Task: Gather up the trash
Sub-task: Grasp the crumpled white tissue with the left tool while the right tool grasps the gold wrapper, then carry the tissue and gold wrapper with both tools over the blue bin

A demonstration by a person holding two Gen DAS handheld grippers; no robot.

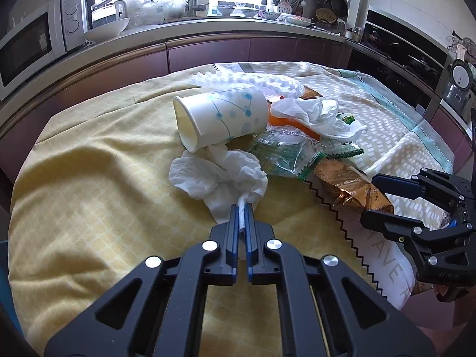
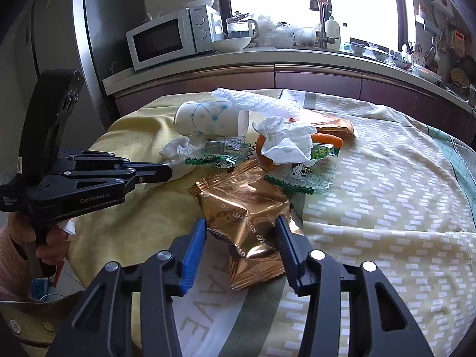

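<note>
A pile of trash lies on a cloth-covered table [image 1: 89, 202]. My left gripper [image 1: 242, 208] is shut on a corner of a crumpled white tissue [image 1: 220, 175], also seen in the right wrist view [image 2: 178, 148]. Behind it a paper cup [image 1: 220, 119] lies on its side. My right gripper [image 2: 241, 226] is open, its fingers on either side of a gold foil wrapper [image 2: 247, 208], which also shows in the left wrist view [image 1: 351, 187]. A second tissue [image 2: 288, 139], green clear wrappers [image 2: 226, 151] and something orange [image 2: 327, 138] lie further back.
A white knitted cloth [image 1: 267, 81] lies at the pile's far side. A kitchen counter [image 1: 208, 29] with a microwave [image 2: 166, 41], a bowl and dishes runs behind the table. An oven [image 1: 401, 56] stands at the right.
</note>
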